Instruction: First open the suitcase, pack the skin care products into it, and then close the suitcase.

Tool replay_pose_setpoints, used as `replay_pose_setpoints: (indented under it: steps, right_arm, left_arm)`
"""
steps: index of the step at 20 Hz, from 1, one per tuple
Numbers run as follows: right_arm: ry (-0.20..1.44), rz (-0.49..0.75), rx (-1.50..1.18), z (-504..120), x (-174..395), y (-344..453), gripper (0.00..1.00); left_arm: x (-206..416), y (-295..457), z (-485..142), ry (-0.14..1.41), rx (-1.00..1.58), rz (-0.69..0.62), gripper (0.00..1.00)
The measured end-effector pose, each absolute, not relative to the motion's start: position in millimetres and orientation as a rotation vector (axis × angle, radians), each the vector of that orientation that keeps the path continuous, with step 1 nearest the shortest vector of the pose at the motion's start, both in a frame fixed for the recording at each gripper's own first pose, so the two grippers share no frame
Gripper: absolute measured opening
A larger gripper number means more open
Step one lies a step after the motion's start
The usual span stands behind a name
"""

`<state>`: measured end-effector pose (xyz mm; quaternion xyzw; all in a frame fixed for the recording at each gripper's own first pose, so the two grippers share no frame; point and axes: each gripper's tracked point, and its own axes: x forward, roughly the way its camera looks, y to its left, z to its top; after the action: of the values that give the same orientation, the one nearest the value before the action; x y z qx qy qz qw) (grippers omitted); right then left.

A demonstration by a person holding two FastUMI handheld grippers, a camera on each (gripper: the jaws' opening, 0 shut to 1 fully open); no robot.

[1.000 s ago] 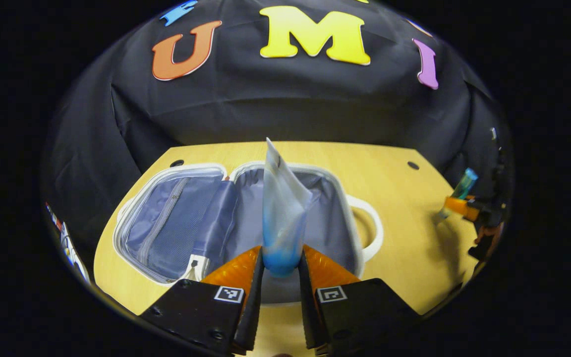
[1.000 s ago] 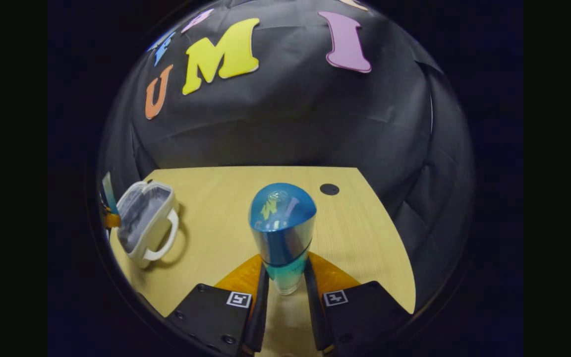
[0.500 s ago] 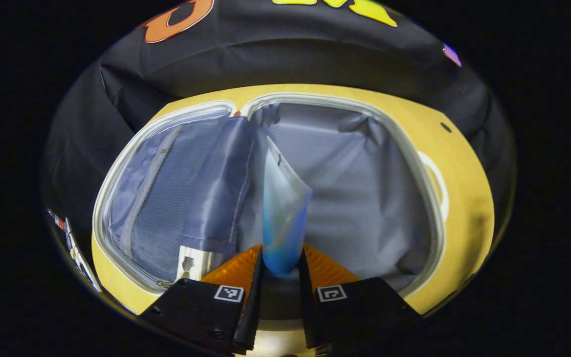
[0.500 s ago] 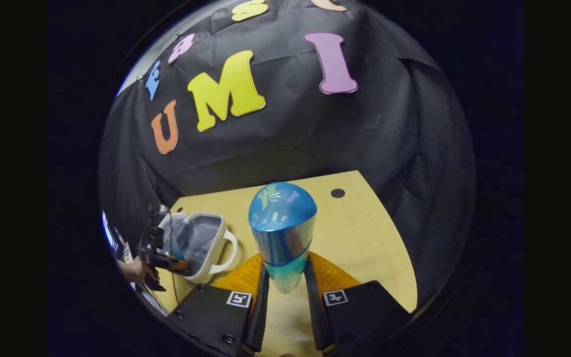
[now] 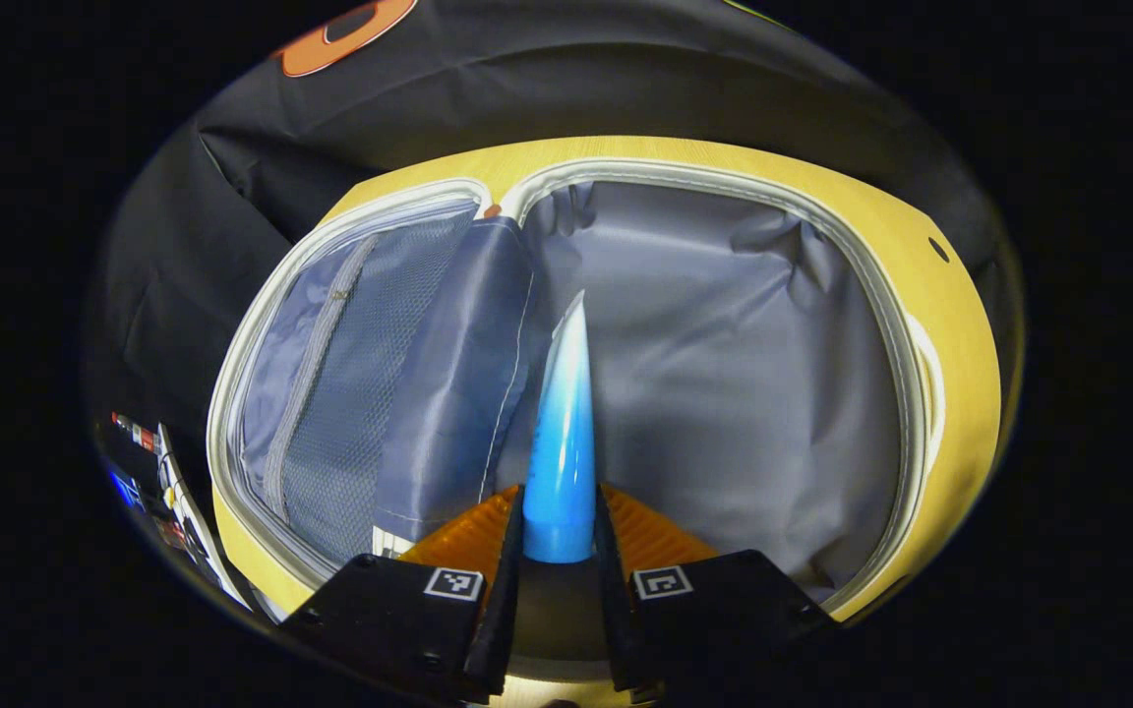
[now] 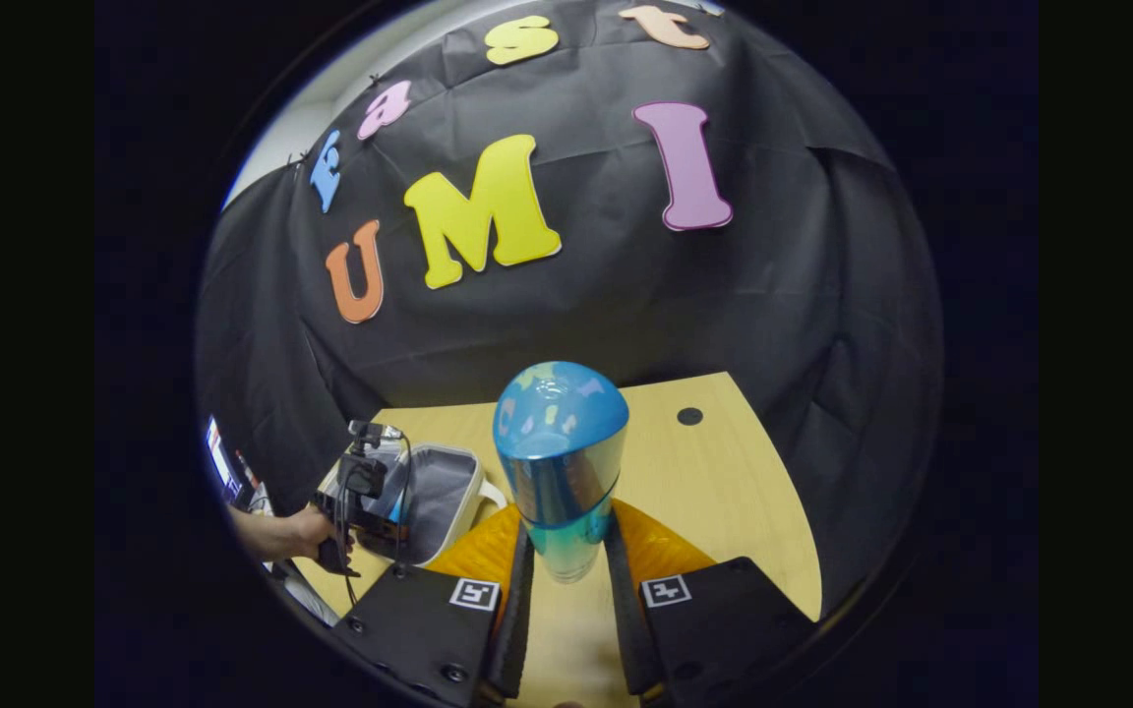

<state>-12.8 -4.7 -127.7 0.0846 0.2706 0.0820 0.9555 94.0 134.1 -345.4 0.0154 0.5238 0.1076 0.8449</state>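
Note:
The white suitcase (image 5: 906, 413) lies open on the wooden table, grey lining showing, with a mesh zip pocket (image 5: 350, 383) in its left half. My left gripper (image 5: 559, 536) is shut on a blue-to-white squeeze tube (image 5: 565, 433), held low over the right half with its flat end pointing into the case. In the right gripper view, my right gripper (image 6: 566, 556) is shut on a blue-capped bottle (image 6: 560, 462) held upright above the table. The suitcase (image 6: 439, 492) sits far left there, with the left gripper (image 6: 370, 492) and a hand (image 6: 296, 534) over it.
The wooden table (image 6: 724, 492) has a round hole (image 6: 689, 416) near its far right corner and bare surface to the right of the suitcase. The black cloth wall rises just behind the table. The suitcase's white handle (image 5: 925, 364) sticks out on its right side.
My left gripper has dropped closer into the suitcase and the tube has turned edge-on. My right gripper has lifted and tilted back with the bottle, so more wall shows.

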Motion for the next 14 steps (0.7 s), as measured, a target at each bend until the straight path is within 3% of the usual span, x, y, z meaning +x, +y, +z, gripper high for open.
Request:
replay_pose_setpoints:
  steps: [1,2,3,4,5,7,10,12,14]
  right_arm:
    - [0.552,0.173,0.162,-128.3,-14.6,-3.4,0.35]
    - [0.555,0.183,0.156,-128.8,-15.2,0.0,0.33]
    - [0.559,0.193,0.150,-130.5,-15.5,3.8,0.35]
    - [0.562,0.203,0.147,-130.1,-15.5,7.9,0.36]
    - [0.564,0.214,0.143,-130.7,-15.0,12.7,0.35]
    - [0.566,0.243,0.128,-131.5,-12.1,28.0,0.35]
    - [0.589,0.324,0.120,-135.9,-7.4,69.4,0.35]
    - [0.617,0.388,0.118,-143.2,0.5,106.7,0.33]
    - [0.662,0.439,0.117,-159.7,11.1,148.8,0.35]
  left_arm:
    - [94.4,133.9,-345.2,1.103,0.037,0.228,0.49]
    - [94.9,134.5,-345.9,1.102,0.041,0.229,0.43]
    - [95.4,131.5,-346.3,1.094,0.021,0.218,0.52]
    - [95.0,125.0,-345.3,1.089,-0.003,0.206,0.45]
    - [94.4,120.9,-344.9,1.085,-0.022,0.194,0.57]
    - [94.7,117.9,-343.6,1.072,-0.033,0.190,0.70]
    - [99.6,109.4,-316.1,0.979,-0.050,0.153,0.78]
    - [99.8,103.8,-278.3,0.863,-0.026,0.085,0.78]
    - [89.5,118.5,-245.6,0.771,0.078,0.082,0.92]
